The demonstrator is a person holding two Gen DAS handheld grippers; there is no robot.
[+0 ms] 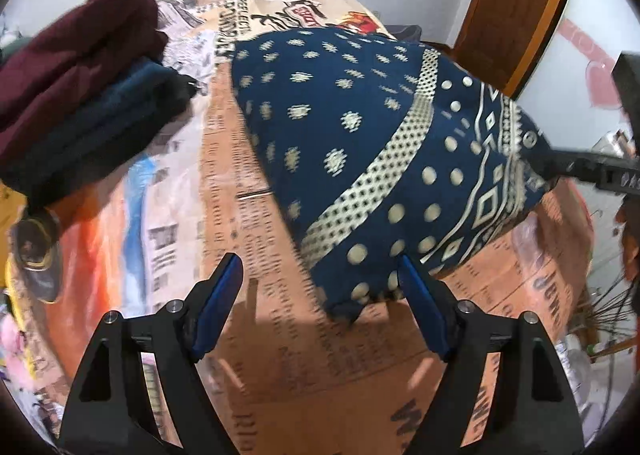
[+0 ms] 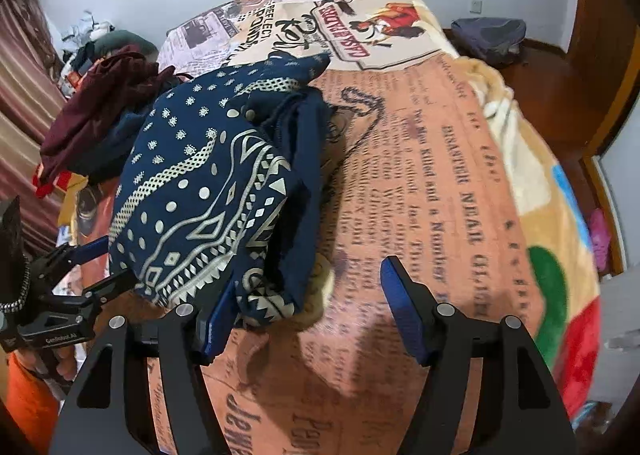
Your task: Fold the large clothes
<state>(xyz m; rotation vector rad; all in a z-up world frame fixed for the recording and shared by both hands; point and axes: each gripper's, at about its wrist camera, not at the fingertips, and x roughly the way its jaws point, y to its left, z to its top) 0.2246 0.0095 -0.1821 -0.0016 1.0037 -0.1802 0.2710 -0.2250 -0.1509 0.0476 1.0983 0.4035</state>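
A navy garment with cream dots and geometric borders [image 1: 360, 143] lies folded in a bundle on the newsprint-patterned bed cover [image 1: 280, 355]. My left gripper [image 1: 320, 275] is open and empty, its right finger at the garment's near corner. My right gripper [image 2: 308, 287] is open and empty, its left finger against the garment's [image 2: 208, 195] near edge. The right gripper also shows at the right edge of the left wrist view [image 1: 592, 167], touching the garment's far side. The left gripper shows low left in the right wrist view [image 2: 80, 267], open at the garment's left edge.
A stack of folded maroon and dark blue clothes [image 1: 80, 95] sits on the bed to the left. A loose heap of maroon and dark clothes [image 2: 104, 103] shows behind the garment. A wooden door [image 1: 520, 7] stands at the right. A dark bag [image 2: 488, 39] lies on the floor beyond the bed.
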